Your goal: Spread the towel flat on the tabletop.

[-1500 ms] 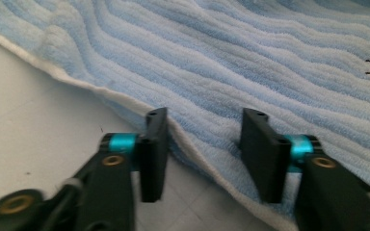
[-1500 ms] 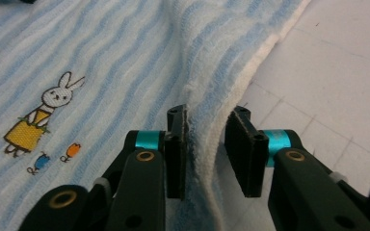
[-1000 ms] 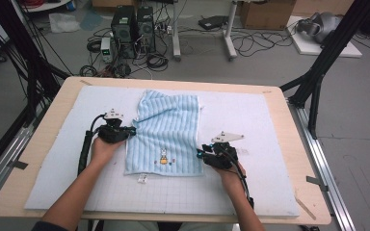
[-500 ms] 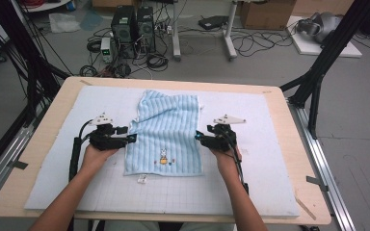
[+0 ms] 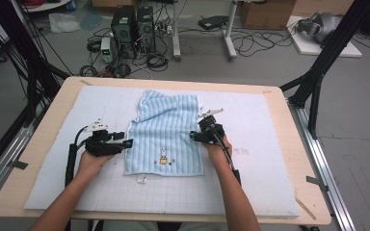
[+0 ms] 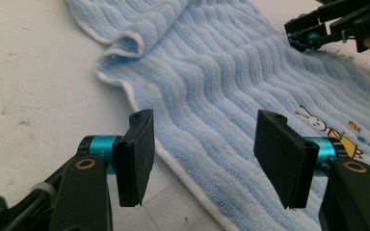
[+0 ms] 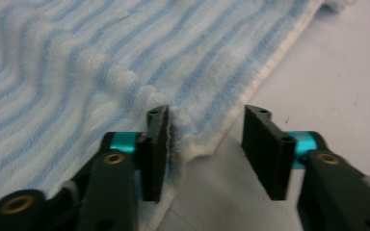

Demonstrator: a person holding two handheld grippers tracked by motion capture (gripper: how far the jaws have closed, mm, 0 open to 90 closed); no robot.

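A workshop floor strewn with black cables, two dark computer towers (image 5: 135,26) and cardboard boxes lies beyond a pale wooden desk (image 5: 298,159) framed by black metal struts. Most of the desk top is covered by a white gridded foam mat (image 5: 265,183). On the middle of the mat lies a light-blue striped terry towel (image 5: 166,130) with a white hem, flat along its near half and rumpled and folded over at its far edge; a small embroidered rabbit motif (image 5: 163,156) sits near its near edge, and a small white tag (image 5: 142,179) rests on the mat just beside the near left corner. The person's forearms enter from the bottom of the high view. The left gripper (image 5: 127,143), black with teal fittings, is held low at the towel's left hem; in the left gripper view (image 6: 204,154) its jaws stand wide apart and released, the hem lying between and beyond them without touching either pad. The right gripper (image 5: 193,136) is at the towel's right hem; in the right gripper view (image 7: 204,149) its jaws are also parted, with the lifted hem bunched against the left pad (image 7: 156,149) and clear of the other.
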